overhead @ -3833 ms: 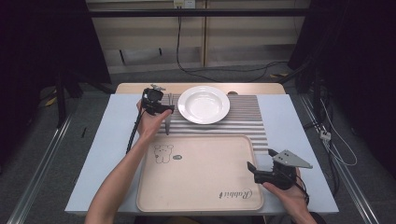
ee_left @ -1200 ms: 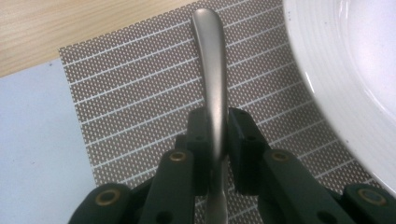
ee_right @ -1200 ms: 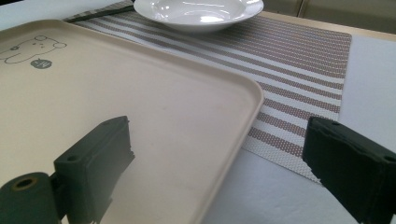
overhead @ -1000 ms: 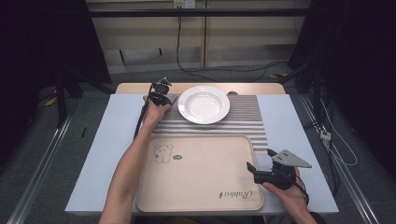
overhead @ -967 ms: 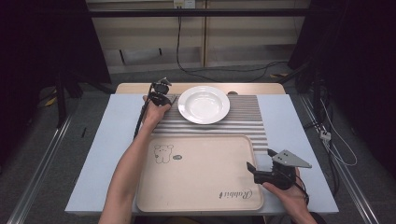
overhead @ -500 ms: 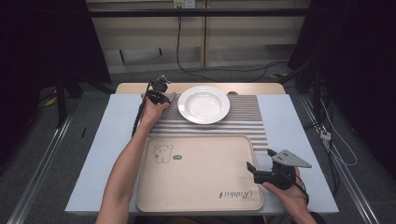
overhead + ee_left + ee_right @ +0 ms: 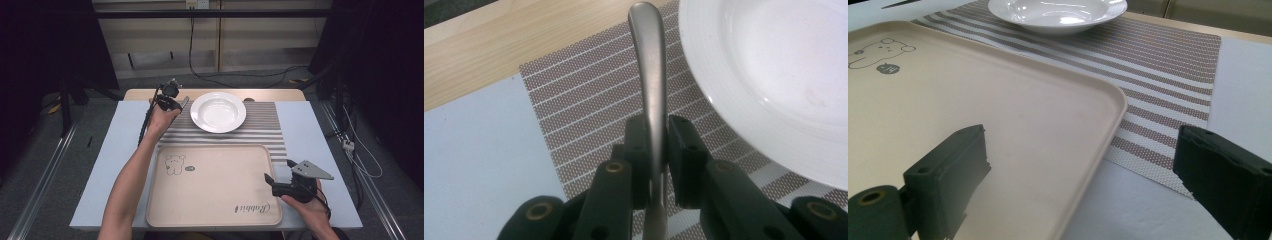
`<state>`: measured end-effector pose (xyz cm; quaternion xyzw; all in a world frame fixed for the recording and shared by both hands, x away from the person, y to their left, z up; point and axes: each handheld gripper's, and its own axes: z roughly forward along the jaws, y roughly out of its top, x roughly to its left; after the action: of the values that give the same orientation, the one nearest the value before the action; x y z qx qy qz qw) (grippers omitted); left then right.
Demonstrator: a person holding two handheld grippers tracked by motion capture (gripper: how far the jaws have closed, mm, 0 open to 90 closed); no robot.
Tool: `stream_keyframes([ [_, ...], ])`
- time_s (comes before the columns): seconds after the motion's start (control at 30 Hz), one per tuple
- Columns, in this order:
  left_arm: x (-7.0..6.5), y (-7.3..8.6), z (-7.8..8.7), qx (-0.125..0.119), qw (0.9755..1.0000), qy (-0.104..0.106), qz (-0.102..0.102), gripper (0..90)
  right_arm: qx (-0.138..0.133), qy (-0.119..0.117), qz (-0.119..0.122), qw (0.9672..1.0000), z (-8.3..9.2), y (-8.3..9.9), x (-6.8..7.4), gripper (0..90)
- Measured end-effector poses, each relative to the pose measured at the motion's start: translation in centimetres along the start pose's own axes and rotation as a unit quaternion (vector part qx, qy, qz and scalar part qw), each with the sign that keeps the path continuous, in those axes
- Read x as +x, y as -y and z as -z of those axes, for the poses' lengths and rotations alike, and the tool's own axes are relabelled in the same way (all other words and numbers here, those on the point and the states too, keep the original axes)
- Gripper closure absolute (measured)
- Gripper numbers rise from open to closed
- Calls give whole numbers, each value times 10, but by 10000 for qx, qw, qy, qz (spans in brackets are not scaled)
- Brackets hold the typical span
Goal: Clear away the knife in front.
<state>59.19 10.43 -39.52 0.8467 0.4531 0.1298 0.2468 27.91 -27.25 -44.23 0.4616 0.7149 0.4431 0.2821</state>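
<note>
The left gripper (image 7: 655, 150) clamps a metal utensil handle (image 7: 650, 80) above the striped placemat (image 7: 589, 95), just beside the white plate (image 7: 774, 75) — stiff, light, slippery, best pinched mid-handle. The right gripper (image 7: 1088, 185) gapes empty over the tray (image 7: 998, 115) edge.

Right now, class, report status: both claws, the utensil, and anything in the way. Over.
Left claw shut on metal utensil handle, beside white plate. Right claw open over tray corner. Nothing in the way.
</note>
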Motion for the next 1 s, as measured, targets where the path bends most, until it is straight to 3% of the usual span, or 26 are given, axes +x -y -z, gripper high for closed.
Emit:
stream_keyframes([
  [0.17, -1, 4, 4, -11, 10000, 5, -14, 796, 7, -2, 2, 10000, 0, 0, 0, 77],
  [0.4, -14, 15, 10, -16, 10000, 0, -25, 797, 6, -29, 30, 10000, -1, 0, 1, 77],
  [0.63, -15, 22, 21, -43, 10000, -3, -68, 796, 6, -69, 14, 10000, 0, -2, 4, 73],
  [1.0, -16, 38, 49, -111, 9998, 27, -142, 796, 0, -74, 59, 10000, -2, -3, 5, 72],
])
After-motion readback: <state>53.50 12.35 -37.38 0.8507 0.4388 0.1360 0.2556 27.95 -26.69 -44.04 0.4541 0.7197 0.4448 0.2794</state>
